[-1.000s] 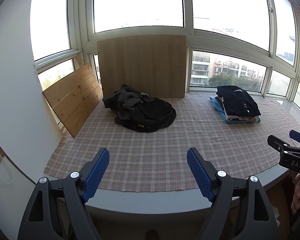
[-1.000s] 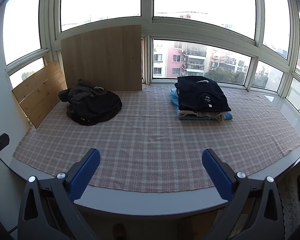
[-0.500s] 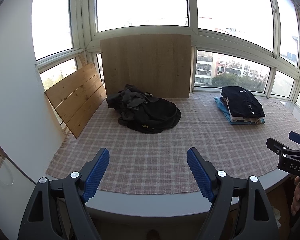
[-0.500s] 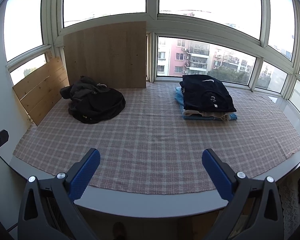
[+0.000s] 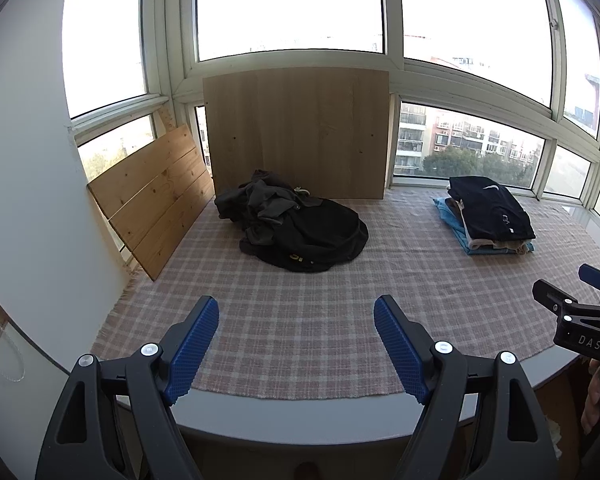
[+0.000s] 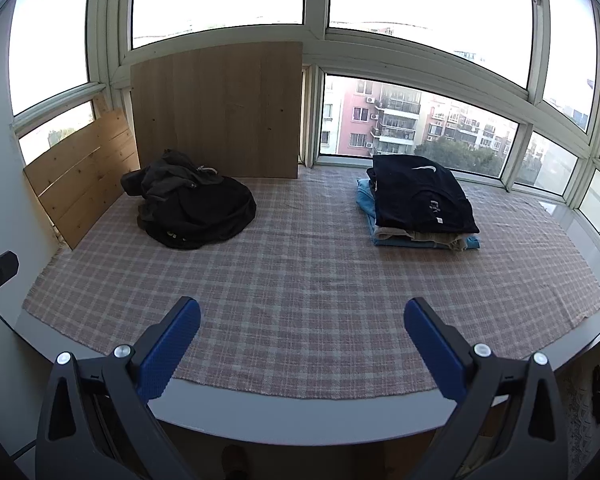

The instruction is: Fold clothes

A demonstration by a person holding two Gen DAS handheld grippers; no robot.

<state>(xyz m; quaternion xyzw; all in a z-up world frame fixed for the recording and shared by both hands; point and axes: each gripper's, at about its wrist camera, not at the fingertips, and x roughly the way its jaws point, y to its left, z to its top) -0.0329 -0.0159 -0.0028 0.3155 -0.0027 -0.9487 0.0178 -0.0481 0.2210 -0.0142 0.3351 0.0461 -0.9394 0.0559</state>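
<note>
My left gripper point(image 5: 296, 344) and right gripper point(image 6: 302, 346) hover spread and empty over the bench's point(image 6: 300, 420) near edge. The crumpled dark clothes point(image 6: 192, 210) lie far left, seemingly elongated left-right; the folded stack point(image 6: 418, 202) sits far right.

Grey ledge point(image 6: 300, 420) carries checked cloth point(image 6: 308, 280); clothes piles atop.

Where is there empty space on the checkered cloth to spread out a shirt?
The widest bare patch of the checkered cloth lies in front, between the dark clothes heap, the folded stack and the near edge. A narrower strip runs between heap and stack. The back left corner is crowded: the heap sits by the wooden boards.
</note>
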